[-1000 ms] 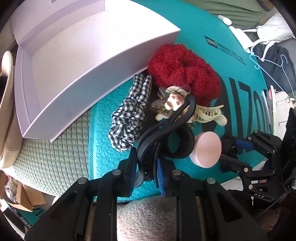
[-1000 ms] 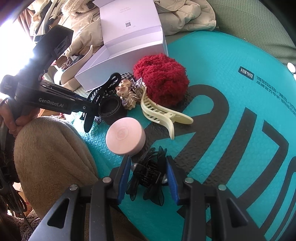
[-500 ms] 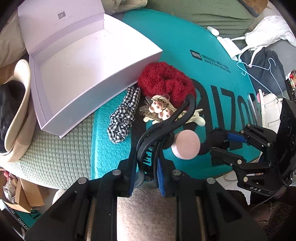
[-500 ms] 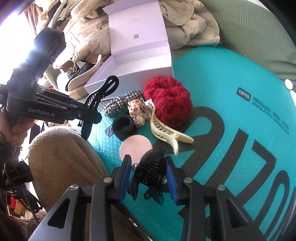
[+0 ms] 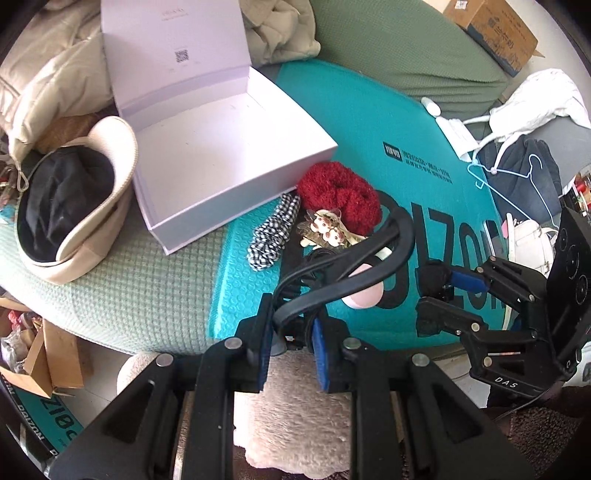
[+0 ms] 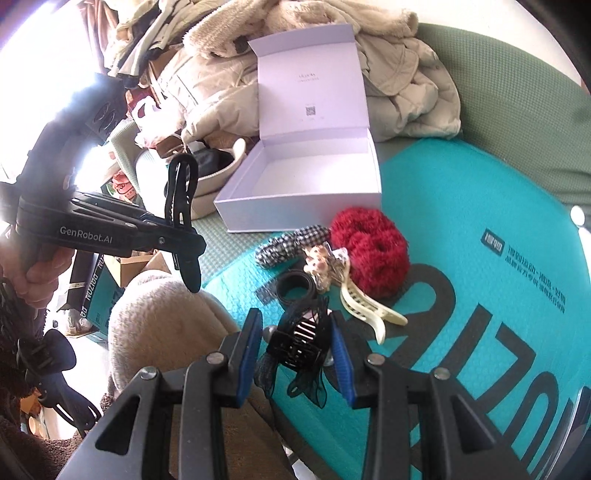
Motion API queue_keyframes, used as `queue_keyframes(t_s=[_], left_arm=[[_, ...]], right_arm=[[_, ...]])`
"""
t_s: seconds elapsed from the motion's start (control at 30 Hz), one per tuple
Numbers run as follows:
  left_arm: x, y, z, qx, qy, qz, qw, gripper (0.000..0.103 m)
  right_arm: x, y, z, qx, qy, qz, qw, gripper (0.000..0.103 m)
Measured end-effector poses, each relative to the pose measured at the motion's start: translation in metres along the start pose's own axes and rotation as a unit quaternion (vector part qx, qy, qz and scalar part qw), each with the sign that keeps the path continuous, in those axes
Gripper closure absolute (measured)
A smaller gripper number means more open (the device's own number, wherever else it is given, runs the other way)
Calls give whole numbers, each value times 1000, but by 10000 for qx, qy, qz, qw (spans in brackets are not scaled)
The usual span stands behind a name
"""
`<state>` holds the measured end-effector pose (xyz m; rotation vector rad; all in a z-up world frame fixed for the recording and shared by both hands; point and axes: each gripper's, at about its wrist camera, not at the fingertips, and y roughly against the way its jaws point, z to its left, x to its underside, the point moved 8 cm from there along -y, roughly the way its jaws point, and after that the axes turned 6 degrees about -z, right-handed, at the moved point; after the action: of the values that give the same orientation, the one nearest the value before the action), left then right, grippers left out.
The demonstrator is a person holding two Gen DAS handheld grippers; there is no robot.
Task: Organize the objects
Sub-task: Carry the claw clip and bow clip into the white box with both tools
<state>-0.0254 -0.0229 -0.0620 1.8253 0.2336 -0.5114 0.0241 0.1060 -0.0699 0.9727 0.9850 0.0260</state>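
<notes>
My left gripper (image 5: 291,325) is shut on a long black hair clip (image 5: 354,266), held above the teal mat; it shows in the right wrist view (image 6: 179,206) too. My right gripper (image 6: 297,343) is shut on a black claw clip with a mesh bow (image 6: 299,339), lifted off the mat. On the mat lie a red scrunchie (image 5: 340,195), a checked scrunchie (image 5: 273,232), a bear clip (image 5: 325,229), a cream claw clip (image 6: 365,310), a black band (image 6: 293,288) and a pink round case (image 5: 364,295). The open white box (image 5: 221,147) stands empty behind them.
A beige bag with a dark lining (image 5: 70,206) lies left of the box. Piled coats (image 6: 406,74) sit behind the box. The teal mat (image 5: 369,122) rests on a green cushion (image 5: 129,288). A cardboard box (image 5: 491,29) and hangers (image 5: 517,177) are at the far right.
Both grippers have risen and pulled back from the mat with their clips. The box and its raised lid have come fully into view.
</notes>
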Motion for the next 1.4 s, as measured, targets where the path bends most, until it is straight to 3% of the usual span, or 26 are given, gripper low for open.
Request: queue_keyframes(t_s=[0.27,0.53,0.83,1.4], left_arm=[[-7,41,17,-326,147,-341,9988,85],[-26,45,29,-489,202,-514,9973,85],[-53,21,52,-556,204,-507,9970,85],[-112,-60,91,-605,135,-376,9974,85]], right_arm=[[-29,1,19,-191,267,-210,9992,67],[-61,-15,27,-334,466,-304,9979,67],[-91,-46,21,-341,601,-254,9973,67],[-134,-124,-21,-172,529,-54,9984,67]])
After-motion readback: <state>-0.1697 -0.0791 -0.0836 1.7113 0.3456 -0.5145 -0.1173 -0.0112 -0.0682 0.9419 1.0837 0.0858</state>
